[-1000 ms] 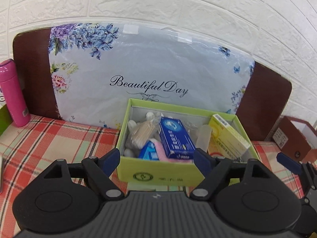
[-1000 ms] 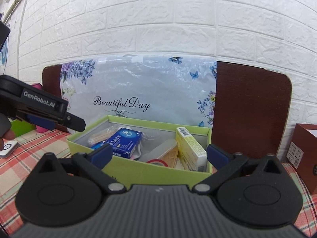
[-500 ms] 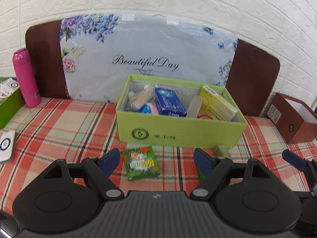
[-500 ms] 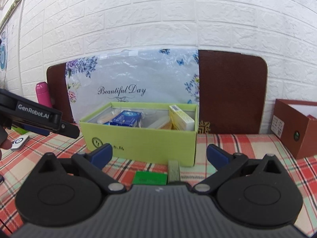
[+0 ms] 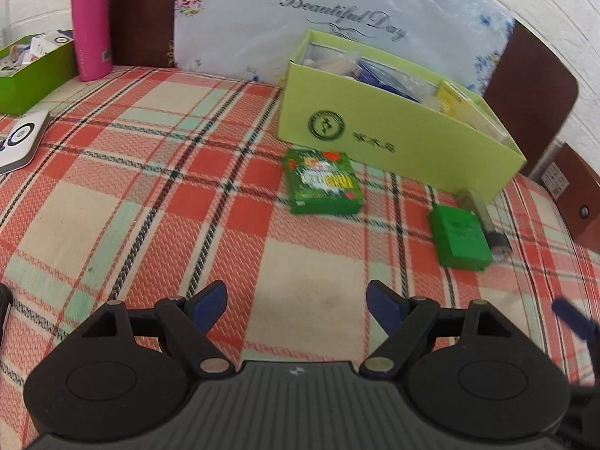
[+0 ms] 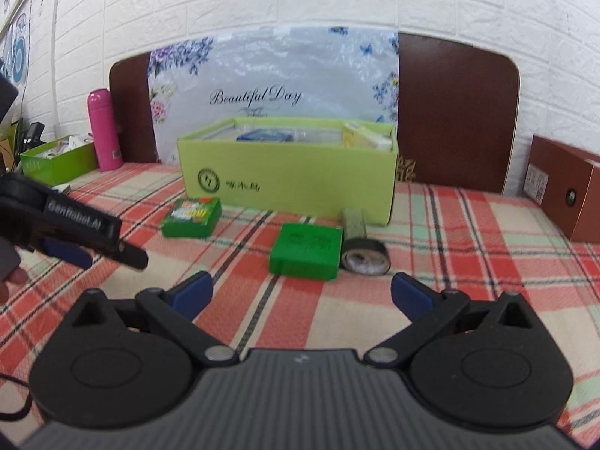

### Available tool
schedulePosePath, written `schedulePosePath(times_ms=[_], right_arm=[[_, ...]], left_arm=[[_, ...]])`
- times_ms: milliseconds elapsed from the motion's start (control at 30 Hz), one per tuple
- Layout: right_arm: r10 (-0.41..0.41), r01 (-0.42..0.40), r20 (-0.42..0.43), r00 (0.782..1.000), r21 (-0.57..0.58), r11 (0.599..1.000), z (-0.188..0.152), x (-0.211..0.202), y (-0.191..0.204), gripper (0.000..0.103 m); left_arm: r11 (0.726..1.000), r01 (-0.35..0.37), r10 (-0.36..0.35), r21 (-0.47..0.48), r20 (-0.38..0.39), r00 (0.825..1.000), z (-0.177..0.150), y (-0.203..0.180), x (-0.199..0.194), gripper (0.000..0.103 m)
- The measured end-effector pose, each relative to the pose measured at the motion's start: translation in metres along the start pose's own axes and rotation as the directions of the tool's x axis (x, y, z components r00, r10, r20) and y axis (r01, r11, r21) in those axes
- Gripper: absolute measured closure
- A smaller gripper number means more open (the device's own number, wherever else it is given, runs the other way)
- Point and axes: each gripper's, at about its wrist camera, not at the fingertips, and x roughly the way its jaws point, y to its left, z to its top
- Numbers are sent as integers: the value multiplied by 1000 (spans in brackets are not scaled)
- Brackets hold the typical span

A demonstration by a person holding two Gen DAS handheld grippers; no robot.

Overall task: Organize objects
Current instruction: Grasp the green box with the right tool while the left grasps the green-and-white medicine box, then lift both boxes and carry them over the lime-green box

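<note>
A light green box [image 5: 393,131] [image 6: 292,180] holding several small packets stands at the back of the plaid cloth. In front of it lie a printed green packet [image 5: 322,183] [image 6: 192,217], a plain green box [image 5: 459,238] [image 6: 305,251] and a dark tape roll [image 6: 365,257] [image 5: 498,242]. My left gripper [image 5: 298,305] is open and empty, low over the cloth, well short of the packets. My right gripper [image 6: 300,294] is open and empty, just in front of the plain green box. The left gripper's body shows in the right wrist view [image 6: 67,225].
A pink bottle [image 5: 92,22] [image 6: 104,129] and a dark green tray [image 5: 33,67] [image 6: 56,161] stand at the back left. A white device [image 5: 18,140] lies at the left. A brown box [image 6: 562,191] stands at the right. A floral bag [image 6: 270,90] leans on the wall.
Both grippers have pulled back from above the light green box and dropped low over the cloth. The packets in front of the box have come into view. Both stay open.
</note>
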Motion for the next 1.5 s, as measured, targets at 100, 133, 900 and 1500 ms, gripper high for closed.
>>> schedulePosePath(times_ms=[100,133,900,1500], right_arm=[[-1,1,-13,1000,15,1000,-3,-1,-1,0],[0,0,-17,1000,20,1000,-3,-2,-1,0],[-75,95,-168,983,112,989,19,84,-3,44],[20,-15,-209,978,25,1000,-26,-23,4,36]], left_arm=[[1000,-10,11,-24,44,999,18,-4,12,19],[1000,-6,8,-28,53,999,26,-7,19,19],[993,66,-66,94,-8,998,25,-10,45,36],[977,76,-75,200,-10,997,-35,-19,0,29]])
